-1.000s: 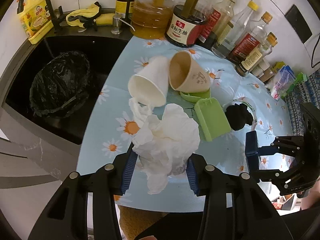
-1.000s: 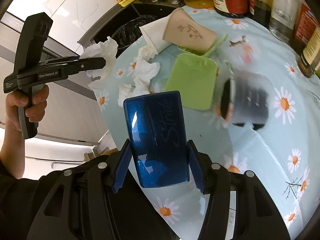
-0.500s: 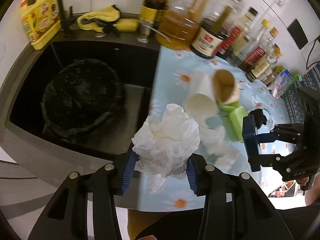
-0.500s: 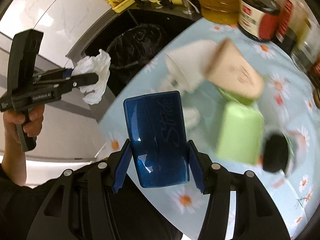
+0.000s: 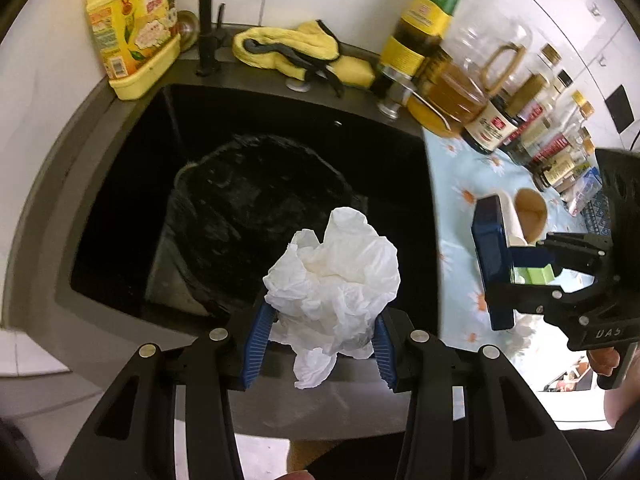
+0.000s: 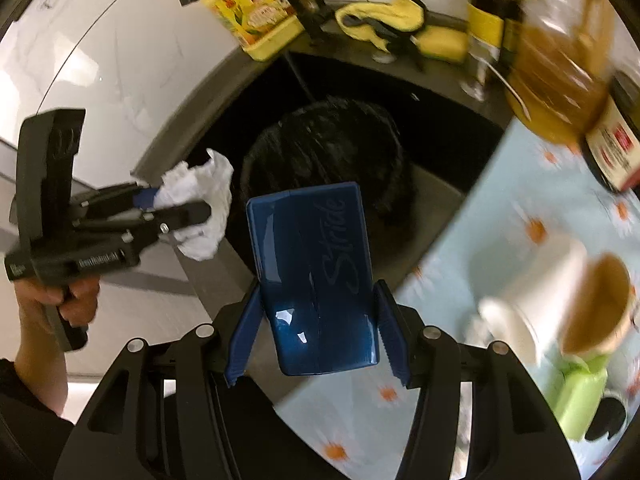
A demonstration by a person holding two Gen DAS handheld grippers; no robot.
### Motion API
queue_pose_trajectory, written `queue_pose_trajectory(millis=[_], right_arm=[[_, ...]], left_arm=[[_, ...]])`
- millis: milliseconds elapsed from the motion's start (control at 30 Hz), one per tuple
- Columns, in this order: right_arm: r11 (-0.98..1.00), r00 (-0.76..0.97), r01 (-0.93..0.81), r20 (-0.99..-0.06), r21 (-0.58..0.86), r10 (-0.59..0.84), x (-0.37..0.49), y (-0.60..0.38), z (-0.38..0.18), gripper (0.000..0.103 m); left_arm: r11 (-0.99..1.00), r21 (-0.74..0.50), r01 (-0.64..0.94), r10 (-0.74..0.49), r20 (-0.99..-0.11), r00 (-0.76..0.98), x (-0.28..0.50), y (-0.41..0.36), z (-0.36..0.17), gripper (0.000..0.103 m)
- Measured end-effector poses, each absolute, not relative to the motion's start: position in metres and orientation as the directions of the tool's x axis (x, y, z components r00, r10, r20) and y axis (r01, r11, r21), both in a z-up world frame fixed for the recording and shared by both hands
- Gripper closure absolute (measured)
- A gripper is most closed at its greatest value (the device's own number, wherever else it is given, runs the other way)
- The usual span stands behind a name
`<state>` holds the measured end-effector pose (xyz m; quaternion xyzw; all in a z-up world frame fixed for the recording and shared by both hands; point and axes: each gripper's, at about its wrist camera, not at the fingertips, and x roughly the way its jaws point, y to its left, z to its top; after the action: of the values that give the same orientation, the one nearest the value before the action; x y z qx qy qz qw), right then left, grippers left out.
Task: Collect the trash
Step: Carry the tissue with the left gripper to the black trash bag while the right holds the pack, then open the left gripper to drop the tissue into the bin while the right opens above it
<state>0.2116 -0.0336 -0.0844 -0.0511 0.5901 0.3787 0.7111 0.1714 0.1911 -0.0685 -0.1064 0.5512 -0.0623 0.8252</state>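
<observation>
One tissue wad (image 5: 334, 280) is sitting clamped between the left gripper's (image 5: 318, 346) fingers, bulging up and forward past the tips. The bin (image 5: 256, 216), lined in black and standing in the sink (image 5: 96, 184), is lying ahead of and below those fingers, so the left gripper is the nearer one for a drop. The right gripper (image 6: 316, 340) is pinching one blue box (image 6: 316, 276), long axis running out along its fingers, the bin ahead of it too. Beyond, right of those fingers, two cups (image 6: 560, 312) are lying on the table (image 6: 448, 408).

Even indoor light, fisheye-bent edges, right view motion-blurred (bottles (image 6: 560, 64) especially).
</observation>
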Motion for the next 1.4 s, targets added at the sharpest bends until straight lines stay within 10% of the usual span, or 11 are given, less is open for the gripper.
queue_pose_trajectory(millis=[1400], right_arm=[[0.791, -0.001, -0.391, -0.859, 0.471, 0.512, 0.285, 0.007, -0.113, 0.033]], left_arm=[[0.954, -0.298, -0.024, -0.273, -0.901, 0.338, 0.244, 0.243, -0.106, 0.036]])
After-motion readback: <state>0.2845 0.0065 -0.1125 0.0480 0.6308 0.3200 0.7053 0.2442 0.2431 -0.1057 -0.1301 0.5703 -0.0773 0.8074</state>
